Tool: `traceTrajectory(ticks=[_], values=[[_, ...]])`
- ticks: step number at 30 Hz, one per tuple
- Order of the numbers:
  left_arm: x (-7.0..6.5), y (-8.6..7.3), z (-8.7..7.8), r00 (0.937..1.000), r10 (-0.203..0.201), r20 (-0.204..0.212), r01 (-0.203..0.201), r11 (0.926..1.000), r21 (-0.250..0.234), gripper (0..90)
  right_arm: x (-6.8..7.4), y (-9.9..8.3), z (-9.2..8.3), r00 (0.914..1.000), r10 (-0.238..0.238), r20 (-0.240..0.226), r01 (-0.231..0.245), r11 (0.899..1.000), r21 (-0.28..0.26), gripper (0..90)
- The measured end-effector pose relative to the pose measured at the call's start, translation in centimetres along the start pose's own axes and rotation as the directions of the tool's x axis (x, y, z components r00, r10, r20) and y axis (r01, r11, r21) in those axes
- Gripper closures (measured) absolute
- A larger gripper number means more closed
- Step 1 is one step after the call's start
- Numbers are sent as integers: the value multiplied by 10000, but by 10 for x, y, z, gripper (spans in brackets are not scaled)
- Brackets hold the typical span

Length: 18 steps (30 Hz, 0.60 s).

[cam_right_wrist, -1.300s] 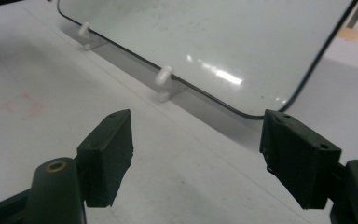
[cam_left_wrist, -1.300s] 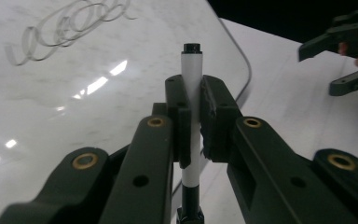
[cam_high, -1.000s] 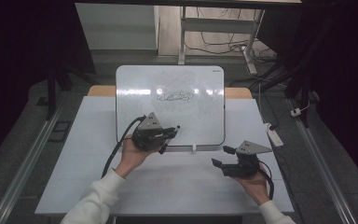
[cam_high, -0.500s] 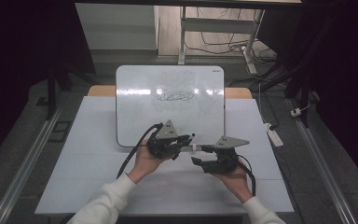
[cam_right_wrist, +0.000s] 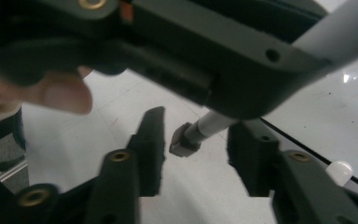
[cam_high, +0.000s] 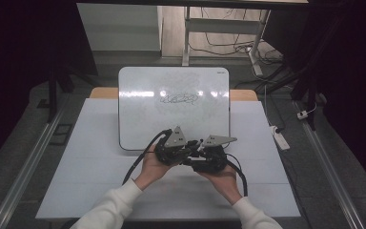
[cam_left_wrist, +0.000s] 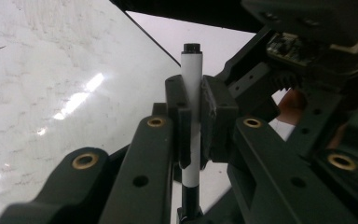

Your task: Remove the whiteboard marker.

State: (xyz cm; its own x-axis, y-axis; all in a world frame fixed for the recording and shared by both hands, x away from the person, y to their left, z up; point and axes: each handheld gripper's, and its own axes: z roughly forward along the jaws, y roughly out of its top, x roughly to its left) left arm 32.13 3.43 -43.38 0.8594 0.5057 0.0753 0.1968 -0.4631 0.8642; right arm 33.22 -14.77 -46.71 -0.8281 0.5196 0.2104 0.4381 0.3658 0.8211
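A dim room with cables trailing over the floor beyond frames a pale surface (cam_high: 100, 157), where a whiteboard (cam_high: 138, 119) bearing a dark scribble (cam_high: 178, 98) lies flat toward the far edge. At the left of the high view, the person's left hand (cam_high: 152, 167), in a white sleeve, holds the left gripper (cam_high: 188, 149) just in front of the whiteboard's near edge; a second ago it sat further left, over the board's lower left part. Its fingers (cam_left_wrist: 177, 116) are clamped tight on a white marker (cam_left_wrist: 192, 70), which stands upright between them in the left gripper view, its dark end uppermost and its barrel running down past the pads. To the right, the right gripper (cam_high: 201, 153) now sits right up against the left one, the two nearly touching at the middle of the surface; a second ago it lay well apart, near the right edge. Its fingers (cam_right_wrist: 151, 135) have just been closing but stand apart, and in the right gripper view the marker's dark end (cam_right_wrist: 184, 140) pokes into the gap between them, touching neither pad. The right hand (cam_high: 224, 179) cradles that gripper from below. At the far right a white power strip (cam_high: 280, 137) lies on the floor beside the surface
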Motion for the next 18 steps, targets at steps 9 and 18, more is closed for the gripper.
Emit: traceTrajectory(ticks=[9,18], values=[[-4,1,1,9997,204,-114,-204,9998,14,815,-5,-1,6,9963,854,-23,-853,9959,312,731],[-8,0,5,9997,243,-70,-242,9996,112,807,-12,-5,9,9909,1344,-112,-1338,9901,424,766]])
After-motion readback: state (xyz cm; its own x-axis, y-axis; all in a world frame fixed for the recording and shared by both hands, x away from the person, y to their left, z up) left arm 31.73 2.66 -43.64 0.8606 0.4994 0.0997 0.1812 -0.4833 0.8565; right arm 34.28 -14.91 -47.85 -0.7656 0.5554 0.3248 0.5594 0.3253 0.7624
